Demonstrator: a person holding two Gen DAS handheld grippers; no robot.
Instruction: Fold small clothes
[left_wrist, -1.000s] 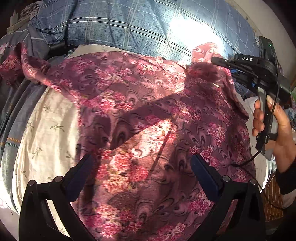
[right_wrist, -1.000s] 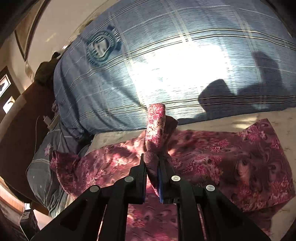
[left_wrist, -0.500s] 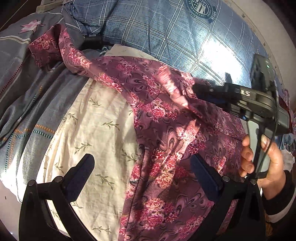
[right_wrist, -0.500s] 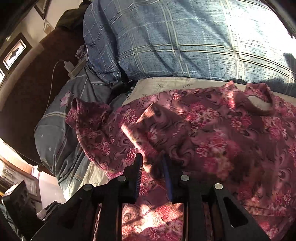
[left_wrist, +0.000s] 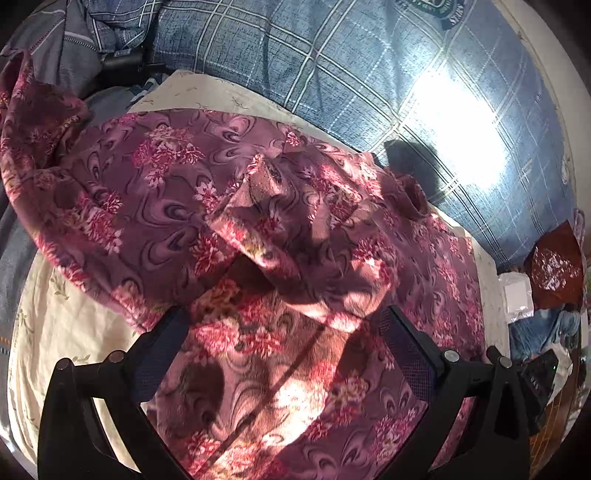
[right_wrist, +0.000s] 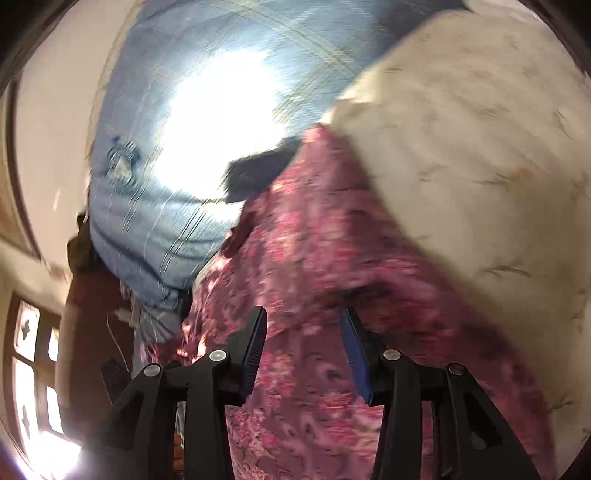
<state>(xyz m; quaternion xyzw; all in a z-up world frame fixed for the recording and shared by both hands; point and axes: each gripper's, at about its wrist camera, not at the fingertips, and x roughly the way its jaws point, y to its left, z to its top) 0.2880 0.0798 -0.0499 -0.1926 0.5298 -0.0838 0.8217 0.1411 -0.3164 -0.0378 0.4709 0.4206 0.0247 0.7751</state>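
A purple garment with pink flowers (left_wrist: 177, 206) lies spread on a cream leaf-print sheet (left_wrist: 74, 332). One part of it is folded over the middle, with a raised crease (left_wrist: 266, 192). My left gripper (left_wrist: 284, 332) is open and empty, hovering over the garment's near part. In the right wrist view, which is motion-blurred and tilted, the same garment (right_wrist: 303, 266) lies under my right gripper (right_wrist: 303, 332), which is open and empty just above the cloth.
A blue plaid pillow (left_wrist: 369, 74) lies behind the garment, with a bright sun patch; it also shows in the right wrist view (right_wrist: 166, 166). Grey-blue bedding (left_wrist: 66, 48) lies at the left. A reddish cloth (left_wrist: 554, 266) and clutter lie at the right. A window (right_wrist: 33, 369) is at lower left.
My right gripper let go of the garment's corner after carrying it over the middle, opened, and swung away to the right. My left gripper shifted back over the garment.
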